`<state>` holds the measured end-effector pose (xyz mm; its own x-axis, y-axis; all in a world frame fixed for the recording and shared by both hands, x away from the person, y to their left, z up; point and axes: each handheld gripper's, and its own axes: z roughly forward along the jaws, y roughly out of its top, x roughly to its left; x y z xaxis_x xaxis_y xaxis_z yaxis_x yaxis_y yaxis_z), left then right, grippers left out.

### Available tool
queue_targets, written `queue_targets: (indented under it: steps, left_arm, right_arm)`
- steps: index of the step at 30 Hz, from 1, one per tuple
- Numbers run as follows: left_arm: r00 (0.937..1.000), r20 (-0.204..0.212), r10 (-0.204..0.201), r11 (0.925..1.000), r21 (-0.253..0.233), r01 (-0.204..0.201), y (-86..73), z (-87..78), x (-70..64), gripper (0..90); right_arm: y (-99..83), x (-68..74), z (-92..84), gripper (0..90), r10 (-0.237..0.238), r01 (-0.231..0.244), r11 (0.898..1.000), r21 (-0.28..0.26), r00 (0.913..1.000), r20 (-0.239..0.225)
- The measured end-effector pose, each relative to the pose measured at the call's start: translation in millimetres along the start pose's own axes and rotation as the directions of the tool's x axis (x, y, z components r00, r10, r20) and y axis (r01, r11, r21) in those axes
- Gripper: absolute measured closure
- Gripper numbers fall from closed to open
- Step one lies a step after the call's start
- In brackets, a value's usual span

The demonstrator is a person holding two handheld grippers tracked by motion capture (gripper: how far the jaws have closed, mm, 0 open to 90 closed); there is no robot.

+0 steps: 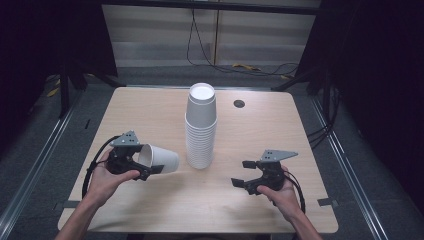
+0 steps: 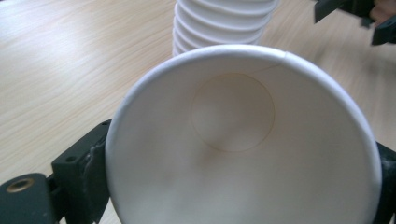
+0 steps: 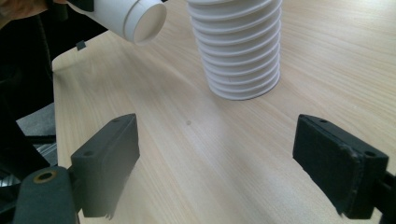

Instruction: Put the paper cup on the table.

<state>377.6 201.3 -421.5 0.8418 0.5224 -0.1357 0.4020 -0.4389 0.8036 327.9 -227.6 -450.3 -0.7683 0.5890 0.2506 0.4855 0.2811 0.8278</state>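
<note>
White cup (image 1: 161, 158) apparently gripped in left jaws; right jaws wide, empty.

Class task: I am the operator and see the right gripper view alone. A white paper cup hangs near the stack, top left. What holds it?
Observer: The left gripper holds that paper cup on its side, above the table.
Operator: How is it gripped?
Observer: In the left gripper view the jaws stand at either side of the cup's rim, and its mouth faces the camera.
Operator: Anything inside?
Observer: No, its bare bottom disc shows.
Operator: How does the stack end?
Observer: The stack of cups stands upside down; the top cup's base faces up.
</note>
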Motion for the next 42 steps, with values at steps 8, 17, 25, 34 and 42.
queue_targets:
  steps: [8,17,25,34,42]
  left_arm:
    - [0.9975,-0.070,-0.013,0.9971,0.074,0.019,4.1,-5.1,10.4,7.4]
    - [0.9881,-0.153,-0.012,0.9860,0.162,0.038,20.5,-3.5,24.9,7.7]
    - [0.9813,-0.191,-0.020,0.9685,0.240,0.067,28.5,2.6,39.8,7.9]
    - [0.9716,-0.236,-0.008,0.9385,0.334,0.089,28.3,10.6,57.6,7.7]
    - [0.9716,-0.235,0.031,0.8986,0.432,0.075,35.2,21.8,57.8,7.5]
  right_arm:
    - [-0.7,-1.6,1.3,15.2,0.001,-0.001,1.000,0.004,0.9999,0.013]
    - [-0.9,-1.9,0.0,15.2,0.003,-0.003,1.000,0.004,0.9999,0.015]
    - [-1.1,-2.9,1.1,14.2,0.012,-0.012,1.000,0.011,0.9999,0.012]
    - [-0.6,-2.7,1.5,14.2,0.012,-0.012,1.000,0.015,0.9999,0.004]
    - [-0.8,-2.7,3.5,14.1,0.014,-0.014,1.000,0.021,0.9999,0.000]
